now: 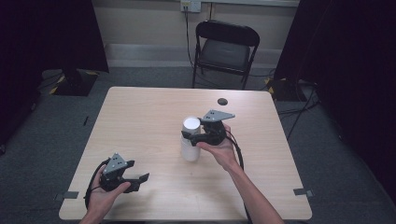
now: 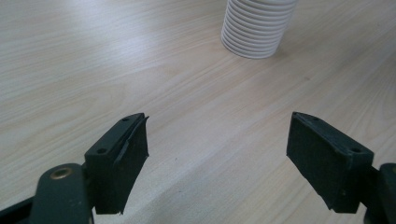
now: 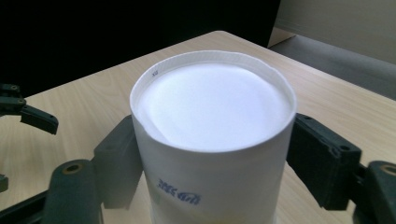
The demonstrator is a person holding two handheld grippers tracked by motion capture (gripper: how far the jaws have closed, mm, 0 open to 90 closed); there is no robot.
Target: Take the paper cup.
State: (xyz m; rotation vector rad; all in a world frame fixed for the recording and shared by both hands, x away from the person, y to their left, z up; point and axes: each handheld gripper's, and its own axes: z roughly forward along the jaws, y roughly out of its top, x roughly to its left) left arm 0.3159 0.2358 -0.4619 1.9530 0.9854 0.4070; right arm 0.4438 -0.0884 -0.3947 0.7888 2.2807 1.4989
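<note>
Stack: white cup stack (image 1: 190,140) upright on bench (image 1: 140,121), standing between right hand-held gripper (image 1: 195,136) jaws, top cup upside down.
Right grip: pads (image 3: 119,161) at both sides of top cup, look touching; wall not dented, can't tell if squeezing yet.
Left: left hand-held gripper (image 1: 140,179) wide open, nothing in it, stack well ahead of it.
Tip: squeeze gently & level, lift straight up so lower cups stay put.

The stack of cups (image 3: 212,140) looks like matt white paper, ribbed where the rims (image 2: 254,28) pile up, on a table (image 1: 140,121) of smooth pale wood-grain laminate, between matt black plastic jaws.
</note>
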